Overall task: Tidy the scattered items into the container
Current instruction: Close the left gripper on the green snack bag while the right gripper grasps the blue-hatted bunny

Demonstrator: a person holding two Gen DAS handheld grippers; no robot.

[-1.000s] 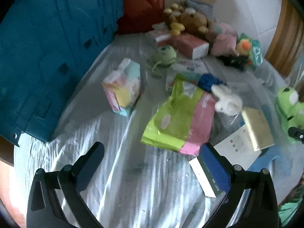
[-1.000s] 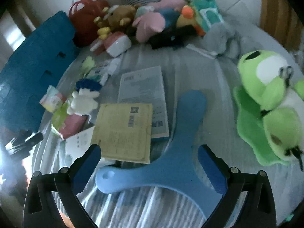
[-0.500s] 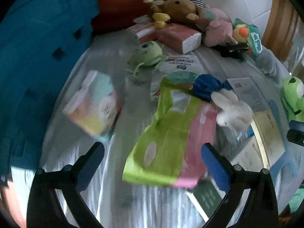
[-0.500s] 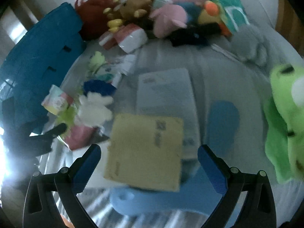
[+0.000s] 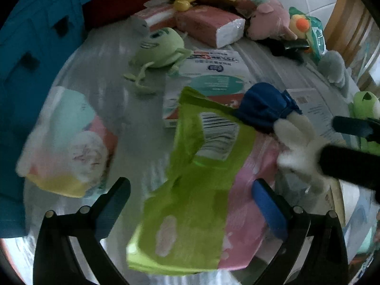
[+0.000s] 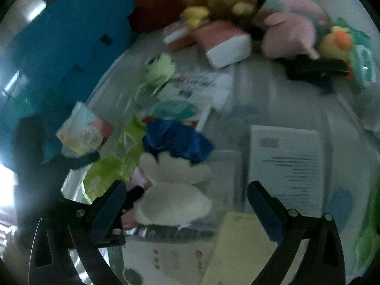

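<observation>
A green and pink packet point(image 5: 190, 204) lies on the grey sheet, between the open fingers of my left gripper point(image 5: 192, 204). A white plush with a blue hat point(image 6: 175, 178) lies beside the packet, between the open fingers of my right gripper point(image 6: 187, 204); it also shows in the left wrist view point(image 5: 296, 147). The right gripper's fingers point(image 5: 351, 161) show at the right edge of the left wrist view. The blue container point(image 5: 28, 71) stands at the left; it also shows in the right wrist view point(image 6: 66, 59).
A pastel tissue pack point(image 5: 68, 142), a green round plush point(image 5: 161, 45), a white box point(image 5: 209, 78), pink tissue packs point(image 5: 209, 23), several plush toys point(image 6: 289, 28) and a red bag point(image 6: 152, 2) lie behind. A white booklet point(image 6: 287, 161) and yellow card point(image 6: 239, 249) lie right.
Both grippers have moved forward and lower. The left has closed in over the green and pink packet; the right has swung left from the blue flat piece to the white plush.
</observation>
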